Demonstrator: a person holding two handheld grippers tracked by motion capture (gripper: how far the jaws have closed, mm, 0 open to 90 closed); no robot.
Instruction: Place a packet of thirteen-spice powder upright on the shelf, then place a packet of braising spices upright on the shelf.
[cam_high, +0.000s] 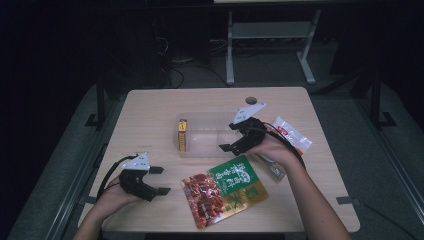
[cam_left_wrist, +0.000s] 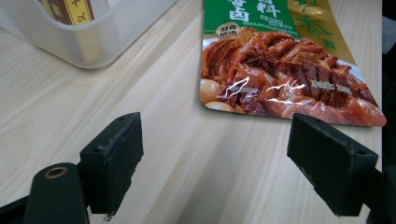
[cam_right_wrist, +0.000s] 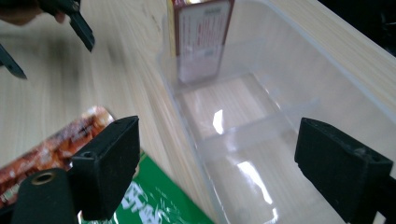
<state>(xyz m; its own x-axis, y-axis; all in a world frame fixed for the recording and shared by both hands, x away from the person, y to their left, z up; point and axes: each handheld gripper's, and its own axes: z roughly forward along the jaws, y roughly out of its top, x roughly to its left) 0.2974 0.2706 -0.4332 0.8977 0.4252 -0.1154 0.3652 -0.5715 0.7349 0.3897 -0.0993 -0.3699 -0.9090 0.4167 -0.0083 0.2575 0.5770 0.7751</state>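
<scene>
Pale wood desk (cam_high: 150, 107), items as follows.

Clear plastic bin (cam_high: 200, 147): centre of the desk, near the far edge; a yellow-and-red box (cam_high: 182, 135) stands upright at its left end, the remainder bare.

Green-and-gold food pouch (cam_high: 225, 191): flat, just nearer the near edge than the bin, apart from both tongs.

White packet with red print (cam_high: 292, 134): toward the right edge.

Small packet (cam_high: 272, 167): beside the right wrist, partly hidden.

Right gripper (cam_high: 237, 142): over the bin's right end, jaws wide, nothing between them.

Left gripper (cam_high: 159, 180): near the near-left corner, low over the desk, jaws wide, empty, facing the pouch.
</scene>
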